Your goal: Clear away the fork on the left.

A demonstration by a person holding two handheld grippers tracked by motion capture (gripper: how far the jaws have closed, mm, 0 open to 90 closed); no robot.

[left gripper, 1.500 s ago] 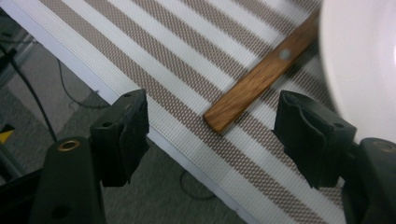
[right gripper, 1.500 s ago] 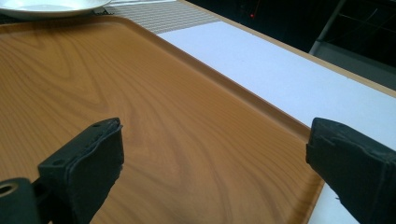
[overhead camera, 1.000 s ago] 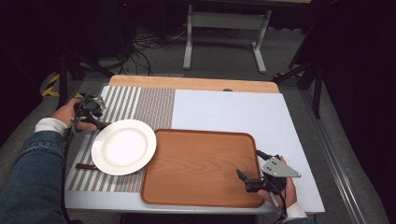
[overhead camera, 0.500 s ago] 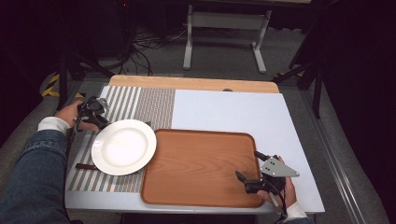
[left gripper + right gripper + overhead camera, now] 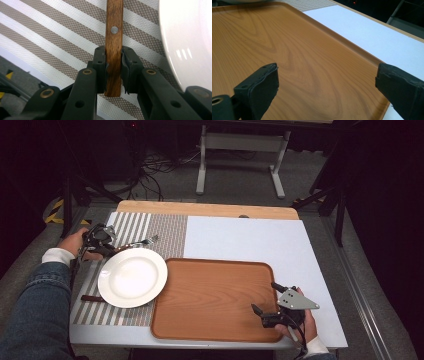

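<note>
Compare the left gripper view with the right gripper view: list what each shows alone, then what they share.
Left gripper view alone: its jaws clamp a fork's wooden handle, with its metal rivet, over the striped placemat, beside the white plate.

Right gripper view alone: its jaws stand wide apart above the wooden tray; the white tabletop lies past the tray's rim.

Shared: each looks along its own two black jaws, and each takes in some placemat weave.

Glossy plate (image 5: 132,277), wood-grain tray (image 5: 210,295)

Plate (image 5: 132,277) on placemat (image 5: 150,232), left of tray (image 5: 210,295).
</note>
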